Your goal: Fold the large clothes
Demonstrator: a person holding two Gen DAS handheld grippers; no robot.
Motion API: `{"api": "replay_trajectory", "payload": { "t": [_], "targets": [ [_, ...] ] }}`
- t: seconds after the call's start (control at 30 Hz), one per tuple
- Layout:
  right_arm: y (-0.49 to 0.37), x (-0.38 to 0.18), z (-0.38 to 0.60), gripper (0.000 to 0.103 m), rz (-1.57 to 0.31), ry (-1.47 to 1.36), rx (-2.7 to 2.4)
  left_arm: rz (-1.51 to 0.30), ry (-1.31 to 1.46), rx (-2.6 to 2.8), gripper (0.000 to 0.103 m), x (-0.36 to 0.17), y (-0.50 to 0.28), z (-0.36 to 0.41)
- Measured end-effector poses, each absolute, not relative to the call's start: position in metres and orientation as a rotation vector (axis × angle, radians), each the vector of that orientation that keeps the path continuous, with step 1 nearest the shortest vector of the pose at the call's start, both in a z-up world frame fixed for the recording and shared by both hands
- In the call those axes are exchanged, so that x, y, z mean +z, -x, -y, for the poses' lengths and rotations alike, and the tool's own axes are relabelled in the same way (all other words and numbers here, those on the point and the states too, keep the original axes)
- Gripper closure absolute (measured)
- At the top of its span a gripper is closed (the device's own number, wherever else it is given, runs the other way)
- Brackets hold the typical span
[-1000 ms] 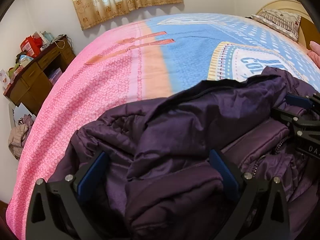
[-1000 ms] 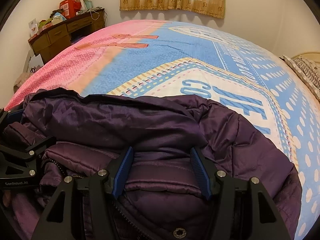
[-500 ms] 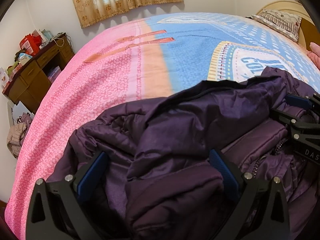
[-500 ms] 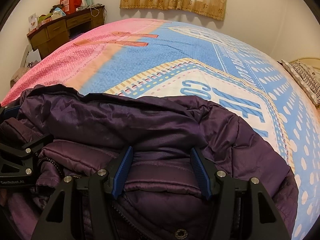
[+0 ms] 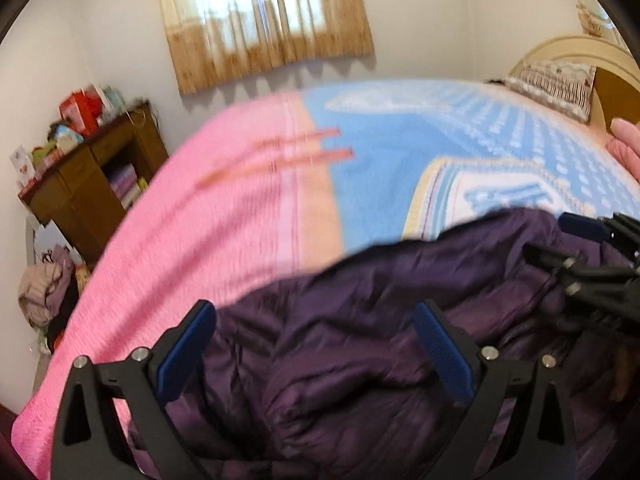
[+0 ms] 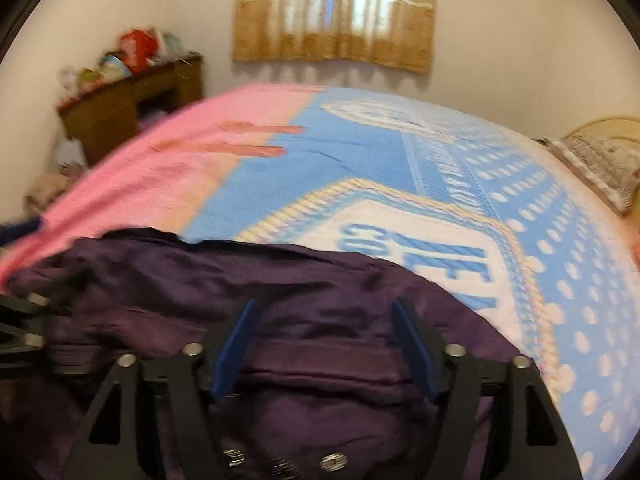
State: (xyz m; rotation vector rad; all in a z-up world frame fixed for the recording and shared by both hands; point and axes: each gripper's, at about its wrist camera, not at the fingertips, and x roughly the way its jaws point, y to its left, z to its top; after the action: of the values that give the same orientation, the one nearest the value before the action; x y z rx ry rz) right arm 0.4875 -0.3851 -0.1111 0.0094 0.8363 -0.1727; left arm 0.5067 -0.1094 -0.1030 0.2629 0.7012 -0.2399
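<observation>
A dark purple padded jacket (image 5: 360,340) lies bunched on the bed, also in the right wrist view (image 6: 320,300). My left gripper (image 5: 316,344) is open, its blue pads (image 5: 188,348) wide apart above the jacket's left part. My right gripper (image 6: 324,340) is open, its pads (image 6: 236,344) either side of a raised fold near the zipper and a snap (image 6: 334,460). The right gripper shows at the right edge of the left wrist view (image 5: 592,272). Both views are motion-blurred.
The bed cover (image 5: 240,220) is pink at left and blue with white print at right (image 6: 440,220). A wooden desk (image 5: 92,184) with clutter stands by the left wall, clothes piled (image 5: 44,292) below it. A pillow (image 5: 552,84) and headboard lie at far right.
Both grippers have risen and tilted up, so more wall and curtain show. The jacket sits lower in both views. Both jaws stay open.
</observation>
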Motion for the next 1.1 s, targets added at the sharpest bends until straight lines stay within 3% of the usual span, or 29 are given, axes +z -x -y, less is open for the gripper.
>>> {"api": "replay_trajectory", "payload": {
  "t": [0.17,0.3,0.93,1.1],
  "targets": [
    [-0.493,-0.132,0.397,0.030,-0.889,-0.080,-0.147,-0.875,-0.371,-0.250,0.000,-0.147,-0.529,0.139],
    [-0.495,-0.137,0.389,0.029,-0.902,-0.027,-0.170,-0.955,-0.265,-0.280,0.000,-0.163,-0.543,0.126],
    [-0.503,-0.141,0.387,0.024,-0.930,0.034,-0.195,-0.955,-0.272,-0.276,0.000,-0.167,-0.543,0.132],
    [-0.498,-0.110,0.409,0.022,-0.997,-0.071,-0.104,-0.955,-0.289,-0.250,0.000,-0.153,-0.542,0.132]
  ]
}}
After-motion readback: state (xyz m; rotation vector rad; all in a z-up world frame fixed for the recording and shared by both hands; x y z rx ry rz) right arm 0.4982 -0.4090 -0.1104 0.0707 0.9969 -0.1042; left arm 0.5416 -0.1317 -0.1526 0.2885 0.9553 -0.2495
